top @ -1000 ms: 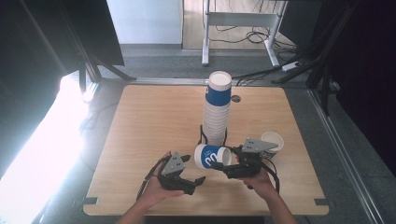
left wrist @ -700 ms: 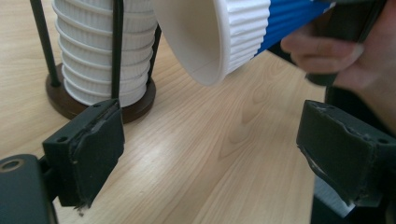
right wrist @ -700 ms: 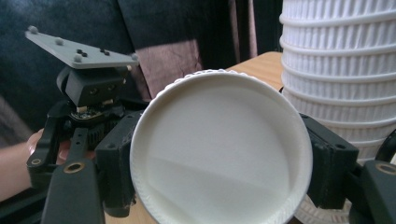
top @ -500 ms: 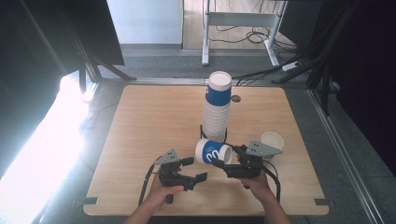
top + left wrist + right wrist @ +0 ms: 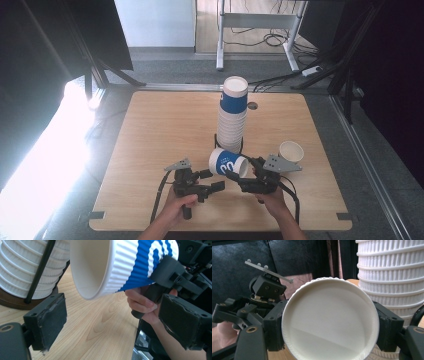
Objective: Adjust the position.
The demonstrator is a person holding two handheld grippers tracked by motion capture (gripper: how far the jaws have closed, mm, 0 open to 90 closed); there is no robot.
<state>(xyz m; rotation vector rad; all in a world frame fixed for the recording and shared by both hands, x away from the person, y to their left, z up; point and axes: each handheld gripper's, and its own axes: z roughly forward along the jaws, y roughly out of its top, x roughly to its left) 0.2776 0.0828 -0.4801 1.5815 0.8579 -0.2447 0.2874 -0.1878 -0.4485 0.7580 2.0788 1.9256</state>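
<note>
Low in the centre of the high view, the right gripper (image 5: 239, 176) clamps a ribbed blue-and-white paper cup (image 5: 228, 163) lying on its side, above the light wooden table (image 5: 150, 130). Just left, the left gripper (image 5: 216, 181) stands wide open, holding nothing, pointing at the cup. Behind rises a tall stack of ribbed paper cups (image 5: 232, 120).
</note>
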